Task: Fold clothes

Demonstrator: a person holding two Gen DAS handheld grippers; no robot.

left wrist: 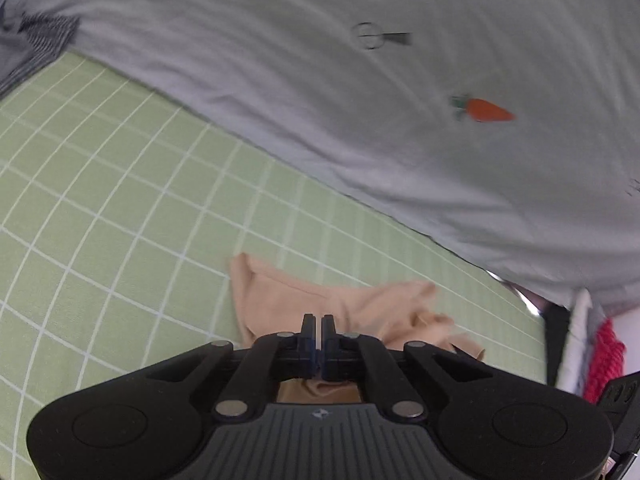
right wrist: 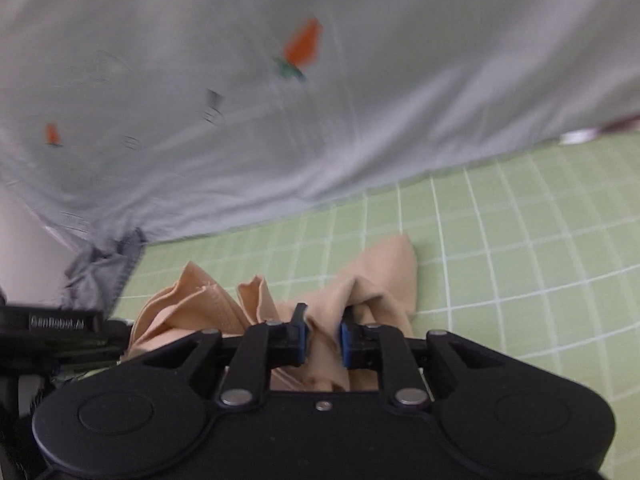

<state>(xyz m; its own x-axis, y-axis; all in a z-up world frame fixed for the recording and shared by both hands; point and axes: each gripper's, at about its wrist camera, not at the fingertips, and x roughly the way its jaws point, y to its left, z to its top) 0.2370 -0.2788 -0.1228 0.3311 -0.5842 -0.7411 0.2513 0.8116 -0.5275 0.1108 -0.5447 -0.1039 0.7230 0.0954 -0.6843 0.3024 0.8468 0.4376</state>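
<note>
We're pinching the beige garment (left wrist: 304,300) with the left claw (left wrist: 318,322) fingers together, right claw (right wrist: 323,334) parted around bunched cloth, needing a flatter, squarer hold on the green checked sheet (left wrist: 120,200)

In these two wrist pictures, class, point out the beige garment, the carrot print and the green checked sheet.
beige garment (right wrist: 384,276): right wrist view, bunched fold.
carrot print (left wrist: 486,110): left wrist view, orange body.
green checked sheet (left wrist: 120,184): left wrist view, bare patch.

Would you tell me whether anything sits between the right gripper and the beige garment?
Nothing visible does: the right gripper has its fingers apart with a bunched fold of the beige garment between them.
</note>
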